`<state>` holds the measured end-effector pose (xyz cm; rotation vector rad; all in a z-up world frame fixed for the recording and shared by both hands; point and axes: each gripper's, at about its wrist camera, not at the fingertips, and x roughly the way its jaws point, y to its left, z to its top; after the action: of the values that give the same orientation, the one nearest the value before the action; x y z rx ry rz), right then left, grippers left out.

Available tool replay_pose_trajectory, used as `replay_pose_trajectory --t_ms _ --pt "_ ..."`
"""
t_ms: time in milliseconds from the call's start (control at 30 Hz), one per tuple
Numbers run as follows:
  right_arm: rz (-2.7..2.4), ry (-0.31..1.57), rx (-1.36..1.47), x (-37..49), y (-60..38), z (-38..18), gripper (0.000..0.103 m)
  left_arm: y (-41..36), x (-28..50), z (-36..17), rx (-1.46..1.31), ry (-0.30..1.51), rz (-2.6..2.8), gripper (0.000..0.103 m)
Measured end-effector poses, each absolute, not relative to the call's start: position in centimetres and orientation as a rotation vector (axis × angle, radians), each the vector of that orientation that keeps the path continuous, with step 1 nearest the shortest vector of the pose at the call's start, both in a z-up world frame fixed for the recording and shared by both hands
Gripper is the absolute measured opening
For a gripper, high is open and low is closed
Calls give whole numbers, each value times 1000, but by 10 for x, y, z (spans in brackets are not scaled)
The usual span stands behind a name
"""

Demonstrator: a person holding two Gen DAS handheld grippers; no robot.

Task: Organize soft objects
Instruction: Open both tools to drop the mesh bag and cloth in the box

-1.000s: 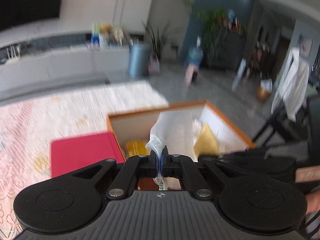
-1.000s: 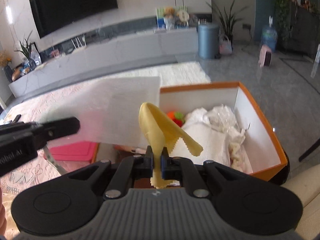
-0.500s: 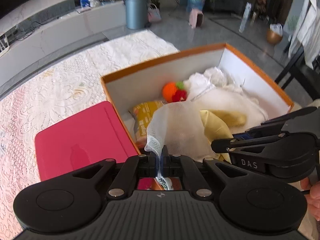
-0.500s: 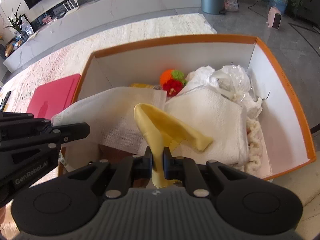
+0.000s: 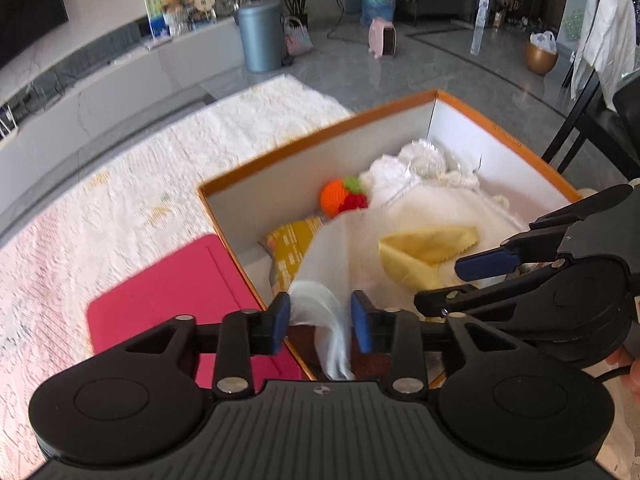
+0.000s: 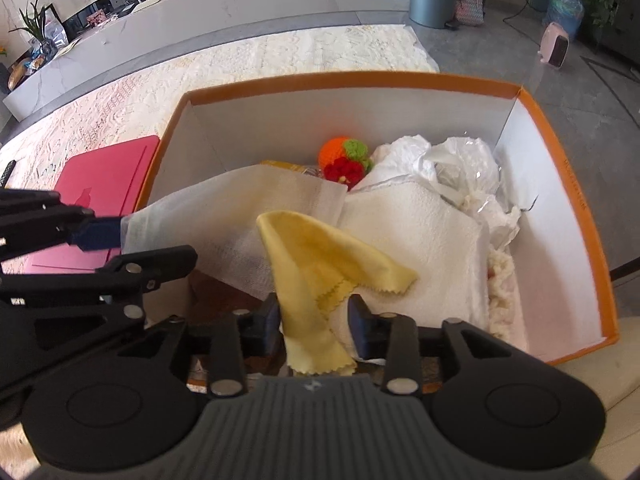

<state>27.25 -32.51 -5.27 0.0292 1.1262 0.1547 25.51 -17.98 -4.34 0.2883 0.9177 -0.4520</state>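
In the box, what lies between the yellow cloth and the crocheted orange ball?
In the right wrist view, the white gauze cloth and the edge of a folded white towel lie between the yellow cloth and the orange ball.

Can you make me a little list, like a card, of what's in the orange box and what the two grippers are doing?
box: orange cardboard box, white inside, open top
inside: folded white towel, crocheted orange and red ball, crumpled white plastic bag
left gripper: jaws opening, thin white gauze cloth between them, draped into the box
right gripper: jaws opening, yellow zigzag-edged cloth between them, lying on the towel
beside box: flat pink case on the pale patterned rug
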Motion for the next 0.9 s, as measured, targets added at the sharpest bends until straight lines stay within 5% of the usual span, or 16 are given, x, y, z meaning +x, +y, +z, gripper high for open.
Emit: replay_pose_trajectory --t_ms 100,500,900 --pt "155 1116 1 268 -326 -41 58 -174 249 -28 290 881 -449 55" --pt "98 962 10 231 -330 25 92 -150 218 34 203 644 -409 67" --pt "46 612 72 164 -310 92 100 -116 160 76 182 333 -330 76"
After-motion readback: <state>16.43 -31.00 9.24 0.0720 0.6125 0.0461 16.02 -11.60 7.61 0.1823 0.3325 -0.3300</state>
